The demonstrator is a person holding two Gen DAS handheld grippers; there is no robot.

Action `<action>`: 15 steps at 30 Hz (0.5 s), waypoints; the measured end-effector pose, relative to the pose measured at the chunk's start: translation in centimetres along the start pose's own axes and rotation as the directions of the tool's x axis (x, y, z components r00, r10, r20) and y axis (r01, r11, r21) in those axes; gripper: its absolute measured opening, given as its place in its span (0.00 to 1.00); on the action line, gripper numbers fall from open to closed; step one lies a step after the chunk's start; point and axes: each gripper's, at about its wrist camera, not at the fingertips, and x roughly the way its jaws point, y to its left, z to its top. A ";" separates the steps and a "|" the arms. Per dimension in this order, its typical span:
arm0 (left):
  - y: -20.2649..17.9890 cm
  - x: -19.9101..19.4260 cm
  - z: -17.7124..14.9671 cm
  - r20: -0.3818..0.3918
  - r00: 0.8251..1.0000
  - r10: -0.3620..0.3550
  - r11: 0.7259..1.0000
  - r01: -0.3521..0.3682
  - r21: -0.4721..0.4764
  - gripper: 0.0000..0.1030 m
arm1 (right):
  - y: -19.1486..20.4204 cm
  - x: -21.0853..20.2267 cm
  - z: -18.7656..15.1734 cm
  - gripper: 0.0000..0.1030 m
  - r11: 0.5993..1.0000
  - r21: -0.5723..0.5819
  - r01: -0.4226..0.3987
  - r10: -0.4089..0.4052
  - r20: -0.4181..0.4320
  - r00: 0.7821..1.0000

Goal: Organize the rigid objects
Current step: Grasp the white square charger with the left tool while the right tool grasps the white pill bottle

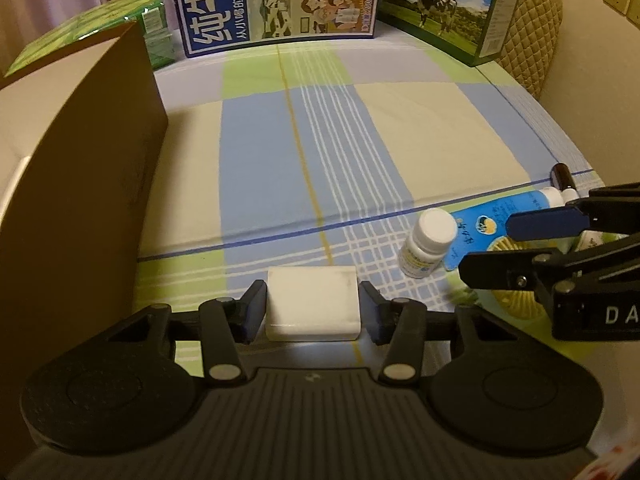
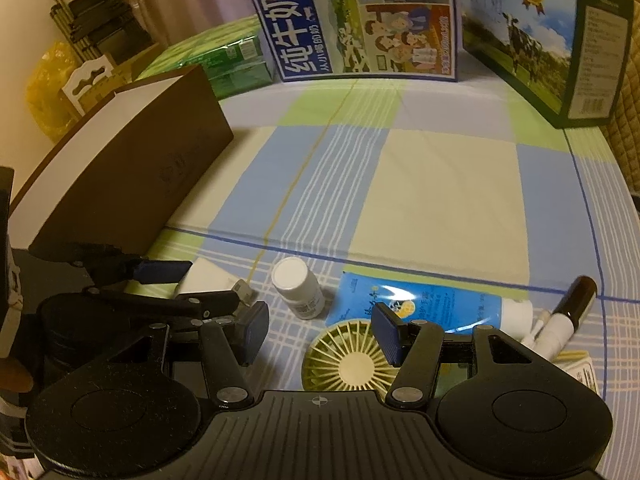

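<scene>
So the left claw (image 1: pixel 313 312) sits low and level over the near edge of the bed (image 1: pixel 420 128), pointing straight ahead toward the milk cartons at the back. Its blue pads are on either side of a white soap-like block (image 1: pixel 313 304), and they look pressed right against its two short sides, so it has hold of the block. Can't tell whether the block is lifted or just resting on the checked sheet. From the right wrist view you see that same claw (image 2: pixel 208 280) from the side, with the white block (image 2: pixel 208 276) poking out between the fingers.

The right claw (image 2: pixel 320 334) is angled down over the cluster of small stuff at the front right of the bed. It's spread wide, nothing gripped. Its right pad hangs over the blue tube (image 2: pixel 420 304) and the top edge of the pale green mini fan (image 2: pixel 352 364), its left pad is off to the left of the fan. In the left view it (image 1: pixel 524 240) comes in from the right edge, tilted, fingers apart.

The small white pill bottle (image 1: pixel 426 242) stands upright just beside the tube's flat end, between the two claws. A dark-capped marker (image 2: pixel 572 308) lies right of the tube cap.

A big brown box (image 1: pixel 80 184) stands along the left side, green packs (image 1: pixel 156 28) behind it, blue milk carton (image 1: pixel 280 0) and cow-print carton (image 1: pixel 448 4) at the back.
</scene>
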 end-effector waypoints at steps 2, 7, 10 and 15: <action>0.3 0.0 0.1 -0.001 1.000 0.008 1.000 -0.008 0.001 0.44 | 0.5 0.3 0.2 0.53 1.000 -0.027 0.002 -0.002 0.010 1.000; 0.5 0.1 0.5 0.002 1.000 0.016 1.000 -0.016 -0.006 0.44 | 1.7 1.3 0.7 0.39 0.994 -0.110 0.028 -0.026 0.026 0.999; 0.4 0.1 0.6 0.005 1.000 0.022 1.000 -0.022 -0.004 0.44 | 2.3 2.1 0.8 0.36 0.990 -0.139 0.033 -0.030 0.025 0.999; 0.6 0.1 0.7 0.008 1.000 0.024 1.000 -0.024 -0.011 0.44 | 2.7 2.8 0.9 0.21 0.985 -0.170 0.035 -0.031 0.030 0.999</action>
